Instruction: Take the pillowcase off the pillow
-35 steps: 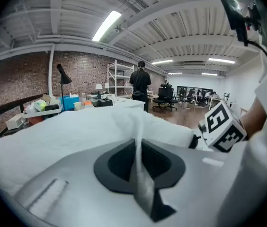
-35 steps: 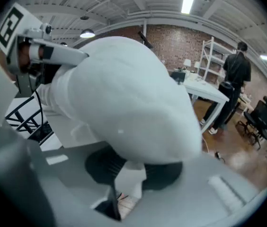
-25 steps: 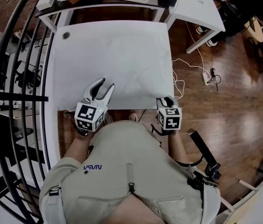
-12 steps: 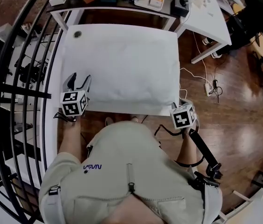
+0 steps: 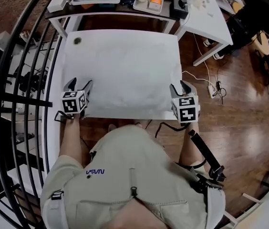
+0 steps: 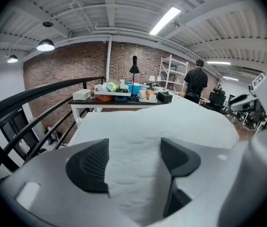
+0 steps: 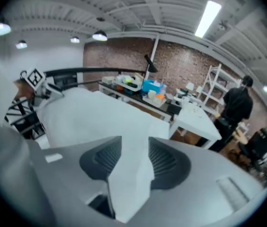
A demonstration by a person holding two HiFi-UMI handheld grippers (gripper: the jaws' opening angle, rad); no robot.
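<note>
Pillow (image 5: 125, 70) lies flat on white bench (image 5: 61, 66), covering most of the top; white pillowcase (image 5: 139, 95) on it.

Left tool (image 5: 79, 84) is at the pillow's near-left corner. Jaws wide, just been opening; fabric lies betw. them, pads not pressing.

Right tool (image 5: 180, 87) is at the near-right corner. Jaws part-open, also just been opening; a pillowcase corner stands betw. the pads, no clamp seen.

Black railing (image 5: 25, 80) runs along the bench's left side. Person (image 7: 235, 108) in black stands in bkgd.
</note>
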